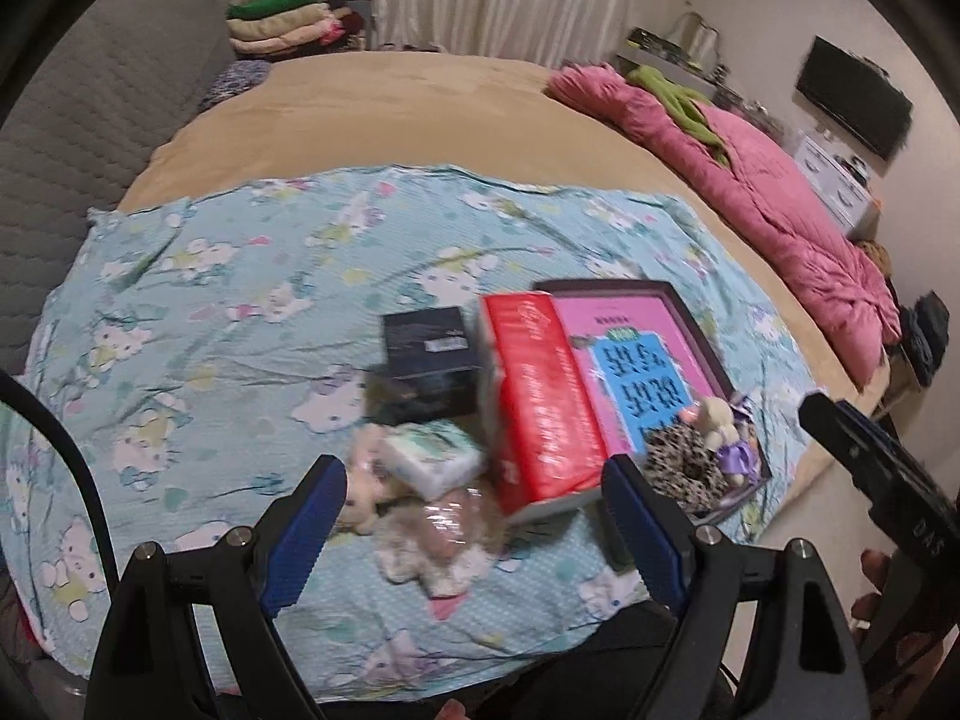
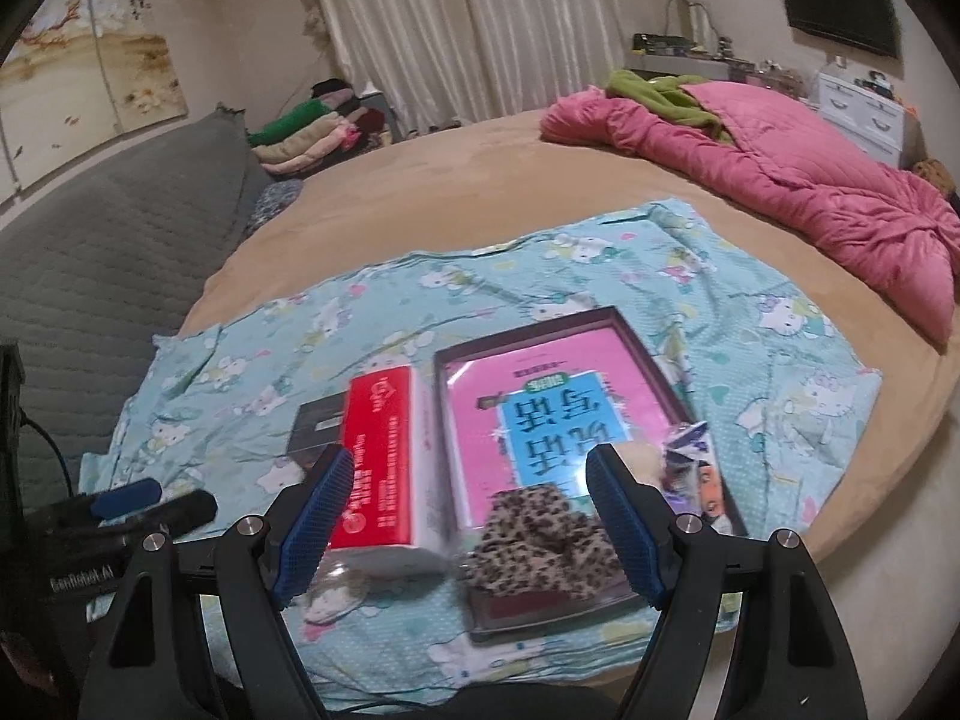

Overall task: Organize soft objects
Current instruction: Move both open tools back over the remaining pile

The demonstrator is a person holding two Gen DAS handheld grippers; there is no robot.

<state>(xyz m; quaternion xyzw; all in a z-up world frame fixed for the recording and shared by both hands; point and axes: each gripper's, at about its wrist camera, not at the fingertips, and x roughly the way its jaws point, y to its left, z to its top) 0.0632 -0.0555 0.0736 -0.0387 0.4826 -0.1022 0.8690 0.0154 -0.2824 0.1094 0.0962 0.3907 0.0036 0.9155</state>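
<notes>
Blue cloth: a printed cotton sheet is lying flat over the tan bed, serving as the work surface; every place below is given relative to the tray.
Tray: a dark, shallow-walled tray is sitting near the middle of the cloth, lined with a pink printed card. It is judged to be the collecting place for the soft items.
Leopard scrunchie: it is resting inside the tray at the near end — apparently already sorted.
Small doll: it is lying in the tray's near corner beside the scrunchie, blurred in the left wrist view.
Red tissue pack: it is standing just outside the tray's left wall, alongside it.
Dark box: it is sitting left of the tray, beyond the red pack; rigid, so likely not part of the sort.
White tissue packet: it is lying left of the tray, near the viewer.
Plush toys: two soft, wrapped toys are lying on the cloth left of the tray, not yet inside.
Left gripper: its jaws are standing wide with nothing between the pads, hovering above the plush toys.
Right gripper: its jaws are standing wide and gripping nothing, framing the tray's near end from above.
Progress: judged partial — soft items are remaining outside the tray.
</notes>
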